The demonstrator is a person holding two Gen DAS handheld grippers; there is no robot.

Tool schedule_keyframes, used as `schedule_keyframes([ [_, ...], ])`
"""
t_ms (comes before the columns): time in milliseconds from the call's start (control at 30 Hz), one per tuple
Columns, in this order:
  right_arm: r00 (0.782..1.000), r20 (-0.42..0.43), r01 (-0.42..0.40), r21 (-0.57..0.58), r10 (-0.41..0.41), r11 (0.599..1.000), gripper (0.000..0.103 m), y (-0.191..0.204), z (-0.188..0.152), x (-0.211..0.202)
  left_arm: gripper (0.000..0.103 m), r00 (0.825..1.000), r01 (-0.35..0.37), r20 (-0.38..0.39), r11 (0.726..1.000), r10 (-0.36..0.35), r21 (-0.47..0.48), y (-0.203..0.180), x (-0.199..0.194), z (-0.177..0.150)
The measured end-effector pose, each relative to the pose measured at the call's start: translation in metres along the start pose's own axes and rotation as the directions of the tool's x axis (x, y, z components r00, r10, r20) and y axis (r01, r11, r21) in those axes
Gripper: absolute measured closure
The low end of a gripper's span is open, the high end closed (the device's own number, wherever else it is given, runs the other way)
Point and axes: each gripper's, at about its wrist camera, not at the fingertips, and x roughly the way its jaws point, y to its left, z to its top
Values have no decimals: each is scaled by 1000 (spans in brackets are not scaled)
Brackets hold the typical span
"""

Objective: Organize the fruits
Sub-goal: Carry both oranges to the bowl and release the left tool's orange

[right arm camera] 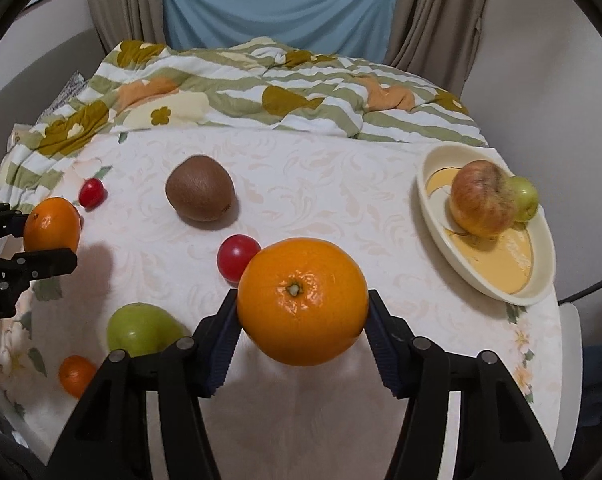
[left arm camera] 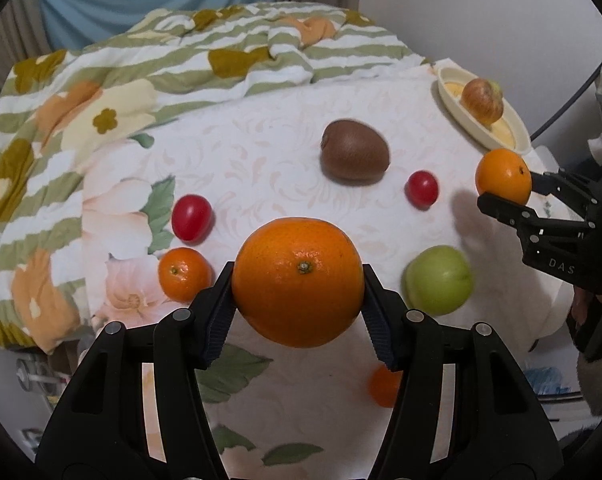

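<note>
My left gripper (left arm camera: 298, 284) is shut on a large orange (left arm camera: 298, 282) held above the floral cloth; it also shows in the right wrist view (right arm camera: 51, 224). My right gripper (right arm camera: 302, 302) is shut on a second orange (right arm camera: 302, 302), seen from the left at the far right (left arm camera: 503, 177). On the cloth lie a brown kiwi (right arm camera: 200, 188), a green apple (right arm camera: 141, 330), two cherry tomatoes (left arm camera: 192, 217) (left arm camera: 421, 188) and two small mandarins (left arm camera: 183, 274) (left arm camera: 384, 386). A cream oval plate (right arm camera: 501, 292) at the right holds a red-yellow apple (right arm camera: 483, 204) and a small green fruit (right arm camera: 525, 198).
A rumpled green-striped floral quilt (right arm camera: 261, 92) lies across the back of the table. Blue and beige curtains (right arm camera: 277, 4) hang behind. The table edge (right arm camera: 561, 360) curves round at the right, next to the plate.
</note>
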Motion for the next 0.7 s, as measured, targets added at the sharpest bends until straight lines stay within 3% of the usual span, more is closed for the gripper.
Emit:
schedule_keyframes([
  [333,999,52,-14,71,10,997,48,-33,3,-61,38,996,-16,90,1000,17,-5,-29,-52,26],
  [700,992,119,-35,39,30,999,48,-114,14,-98,38,984,-31,176,998,39,-52,-114,-69,68],
])
